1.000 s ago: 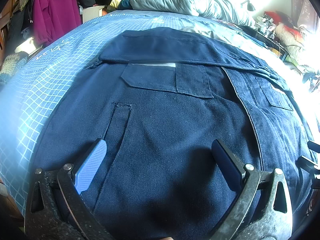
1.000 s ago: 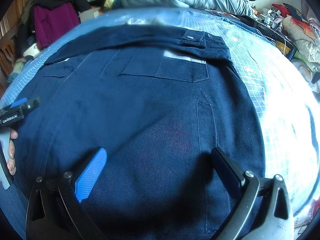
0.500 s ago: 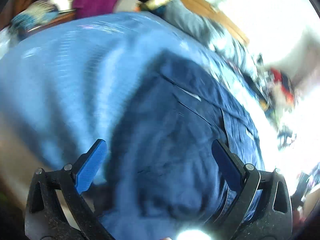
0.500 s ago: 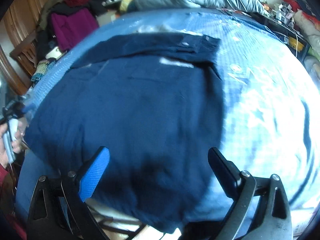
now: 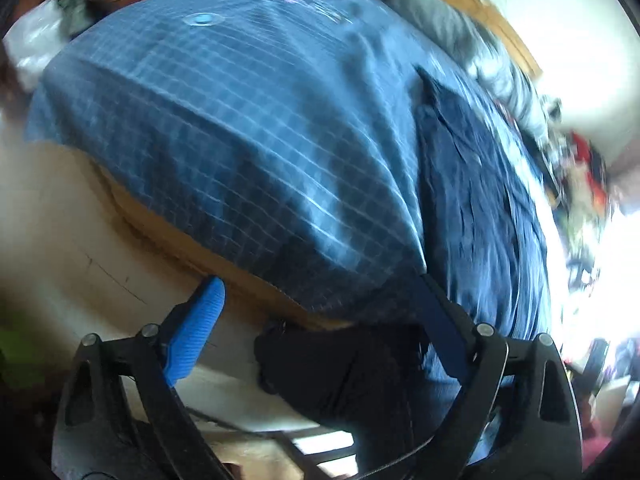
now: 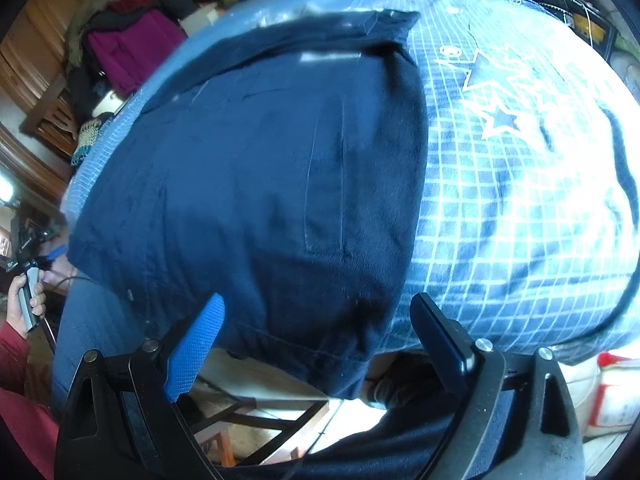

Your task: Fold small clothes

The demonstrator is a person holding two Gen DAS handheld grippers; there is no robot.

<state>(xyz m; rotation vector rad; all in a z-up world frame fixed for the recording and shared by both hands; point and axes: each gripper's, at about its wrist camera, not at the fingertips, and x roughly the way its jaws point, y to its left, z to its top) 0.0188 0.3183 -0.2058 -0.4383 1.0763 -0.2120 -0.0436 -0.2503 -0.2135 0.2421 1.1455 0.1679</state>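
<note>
I am reaching both released tongs, left [image 5: 320, 320] and right [image 6: 316, 328], jaws just narrowing, toward the navy garment's [image 6: 256, 168] near corners; gripping them likely comes next.

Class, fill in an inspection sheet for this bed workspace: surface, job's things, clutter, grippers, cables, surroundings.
Surface: bed under a blue checked cover, star print on it.
Job's things: navy garment lies flat, its near corner hanging over the bed edge.
Clutter: clothes pile beyond the bed; grey duvet at the far end.
Grippers: left gripper and right gripper both open, jaws just narrowing slightly, nothing gripped.
Cables: a thin cord by the left hand.
Surroundings: wooden furniture, cluttered room.
</note>
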